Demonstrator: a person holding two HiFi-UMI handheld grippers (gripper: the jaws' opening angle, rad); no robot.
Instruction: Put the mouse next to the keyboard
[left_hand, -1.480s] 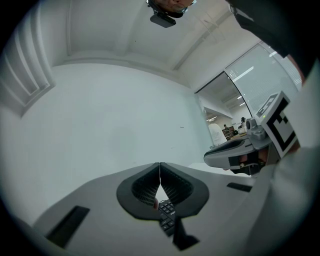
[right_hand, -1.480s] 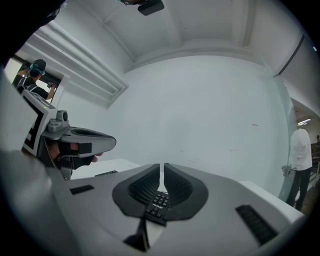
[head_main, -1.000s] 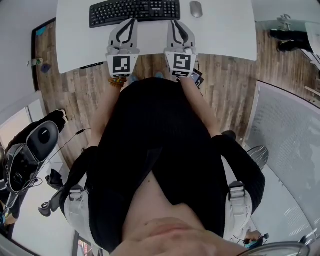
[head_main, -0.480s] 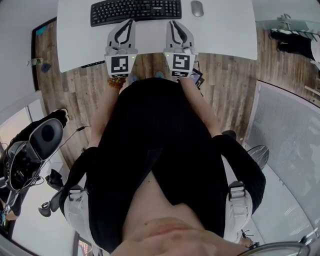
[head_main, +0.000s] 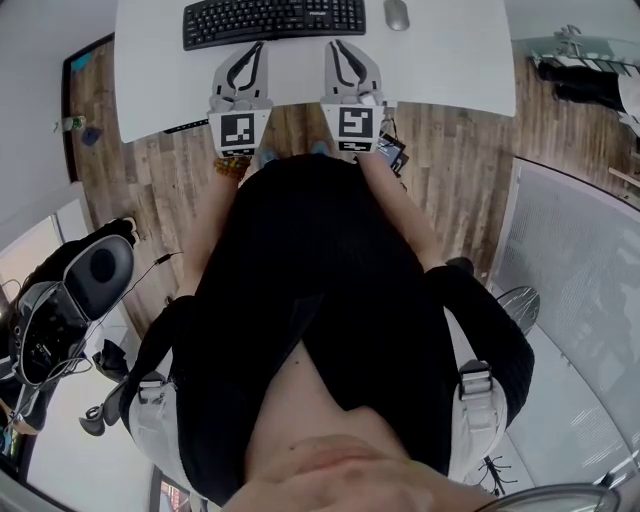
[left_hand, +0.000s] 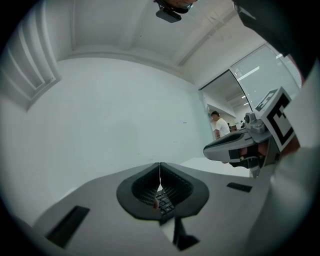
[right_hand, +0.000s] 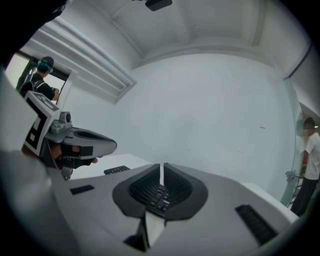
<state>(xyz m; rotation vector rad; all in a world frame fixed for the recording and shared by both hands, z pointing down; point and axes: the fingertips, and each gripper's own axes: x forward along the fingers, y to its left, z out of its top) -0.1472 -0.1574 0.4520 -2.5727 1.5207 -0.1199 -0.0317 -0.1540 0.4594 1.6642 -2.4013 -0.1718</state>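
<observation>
Left gripper: jaws closed tip to tip, pointing forward. Right gripper: jaws closed, just beside it on its right, roughly parallel.

I read the bench as smooth matt white, over a grainy wood-plank floor. The keyboard looks like matt black plastic and the mouse like smooth grey plastic. The left hand-held gripper and right hand-held gripper are matt grey plastic, ribbed black inside the jaws.

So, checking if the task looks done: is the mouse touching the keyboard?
Apart. The head view shows a strip of bare white table between the mouse and the right end of the keyboard.
</observation>
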